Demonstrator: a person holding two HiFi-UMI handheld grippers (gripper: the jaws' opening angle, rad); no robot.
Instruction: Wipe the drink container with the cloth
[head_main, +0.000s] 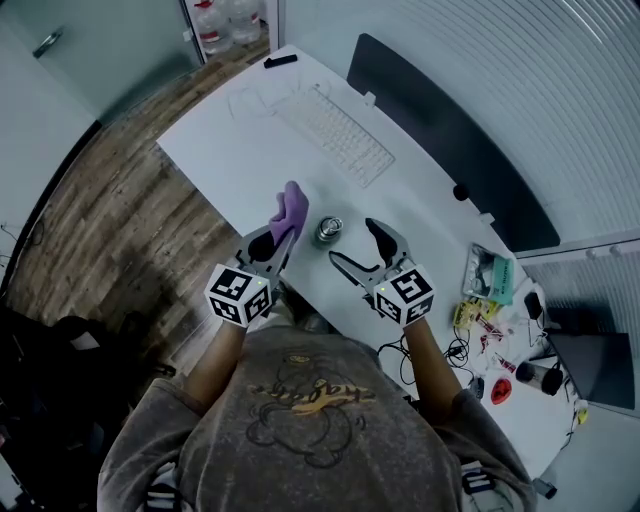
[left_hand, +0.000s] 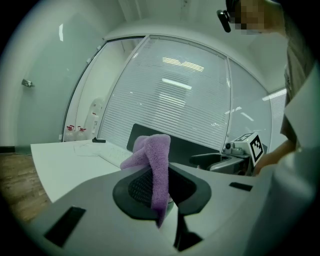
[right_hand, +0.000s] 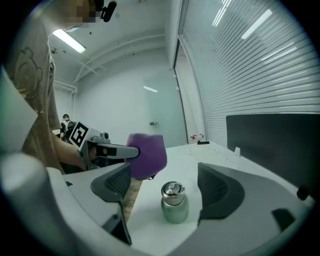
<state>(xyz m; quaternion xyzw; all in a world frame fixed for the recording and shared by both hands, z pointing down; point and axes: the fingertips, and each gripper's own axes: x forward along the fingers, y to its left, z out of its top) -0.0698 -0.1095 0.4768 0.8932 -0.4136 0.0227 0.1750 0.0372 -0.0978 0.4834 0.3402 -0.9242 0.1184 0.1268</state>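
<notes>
A small green drink container (right_hand: 174, 203) with a metal cap stands upright on the white desk (head_main: 250, 150), also seen from above as the container (head_main: 329, 231). My right gripper (right_hand: 175, 192) is open, its jaws wide on either side of the container and not touching it. A purple cloth (left_hand: 152, 165) hangs pinched in my left gripper (left_hand: 162, 192), which is shut on it. In the head view the cloth (head_main: 290, 208) sticks out just left of the container, with the left gripper (head_main: 275, 240) behind it. The right gripper (head_main: 352, 245) sits just right of the container.
A white keyboard (head_main: 335, 132) lies further back on the desk, a black item (head_main: 280, 61) at the far corner. A dark monitor (head_main: 450, 140) stands along the back edge. Cables and small clutter (head_main: 490, 320) lie to the right. Wooden floor (head_main: 110, 230) is to the left.
</notes>
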